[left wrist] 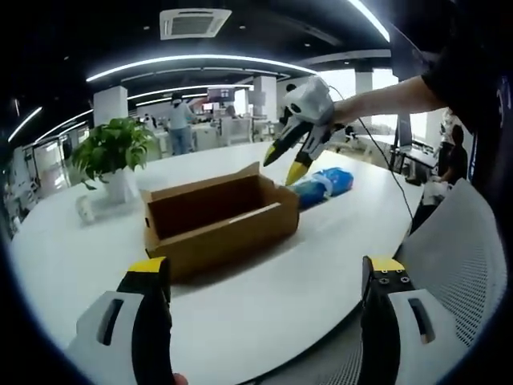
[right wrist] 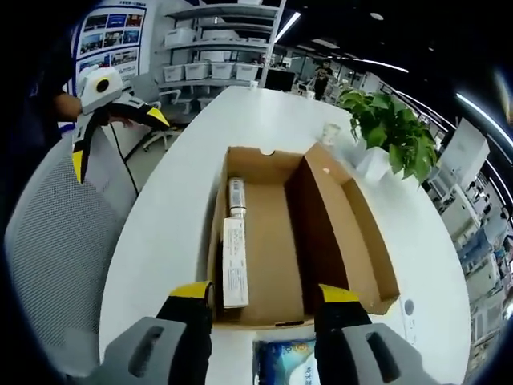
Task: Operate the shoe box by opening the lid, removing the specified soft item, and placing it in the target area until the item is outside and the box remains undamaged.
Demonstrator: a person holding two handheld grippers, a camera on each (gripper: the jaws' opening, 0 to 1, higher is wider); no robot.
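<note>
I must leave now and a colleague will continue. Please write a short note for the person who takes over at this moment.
Left gripper: open, holding nothing, low over the table in front of the box.
Right gripper: open, holding nothing, above the blue soft item by the box's end.
Box: lid open, sits on the white table near the plant. It looks undamaged.
Done: lid opened; soft item is out and lies on the table beside the box.
Left: check that the item's spot is the target area; I cannot tell from these views. Maybe pull both grippers away.

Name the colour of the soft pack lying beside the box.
Blue with white, clearest in the left gripper view: pack, box.
</note>
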